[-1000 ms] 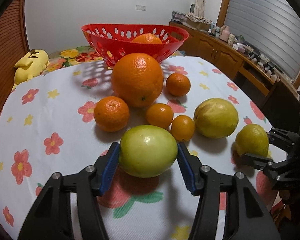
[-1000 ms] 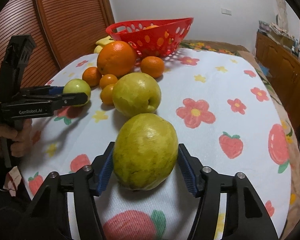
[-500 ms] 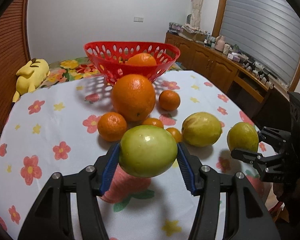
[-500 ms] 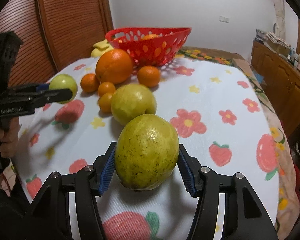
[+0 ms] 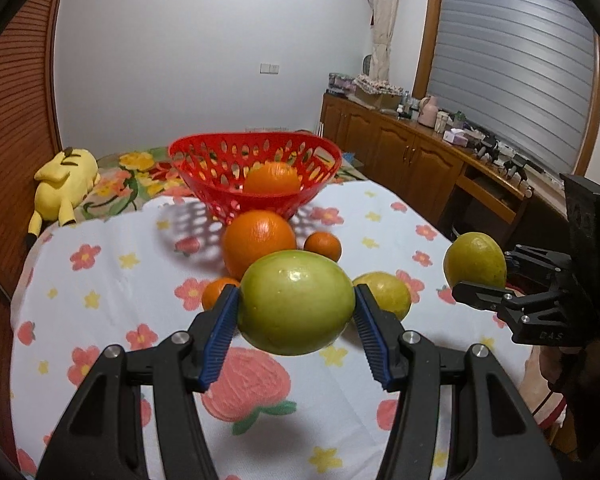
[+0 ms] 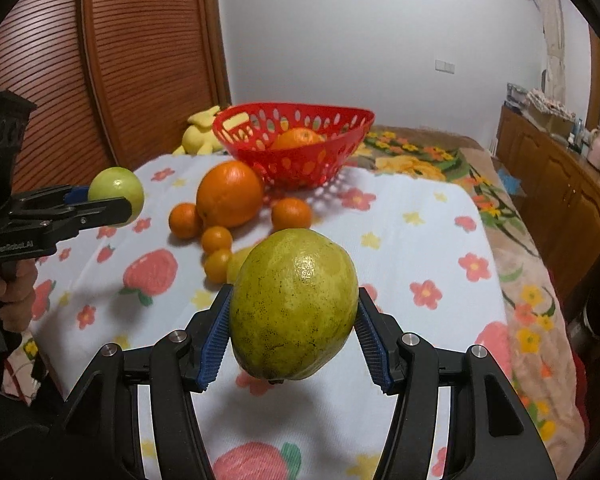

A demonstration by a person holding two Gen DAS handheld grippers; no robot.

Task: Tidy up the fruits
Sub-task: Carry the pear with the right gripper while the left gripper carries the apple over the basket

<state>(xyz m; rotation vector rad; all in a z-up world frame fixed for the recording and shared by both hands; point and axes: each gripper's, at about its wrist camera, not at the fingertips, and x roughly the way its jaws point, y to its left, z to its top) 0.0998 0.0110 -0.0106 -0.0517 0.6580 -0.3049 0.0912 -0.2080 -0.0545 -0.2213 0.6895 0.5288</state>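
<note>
White cloth printed with flowers and strawberries covers the table, wood cabinets run along the far wall, and both grippers are up in the air with fruit.

Left gripper: its blue pads are clamped on the sides of a smooth green fruit, held clear above the cloth. Right gripper: pads pinched on a speckled yellow-green guava, also off the table.

Just past the left-hand fruit sits the big orange, with a small mandarin beside it and another yellow-green fruit lying on the cloth. Beyond them stands the red basket, one orange inside.

Now the differences. The left camera catches the right gripper from the side, its guava lifted at the table's edge. The right camera shows more of the small citrus: four pieces around the big orange, mostly hidden from the left view. It also shows a hand gripping the left tool's handle. The yellow plush toy shows fully only from the left camera.
</note>
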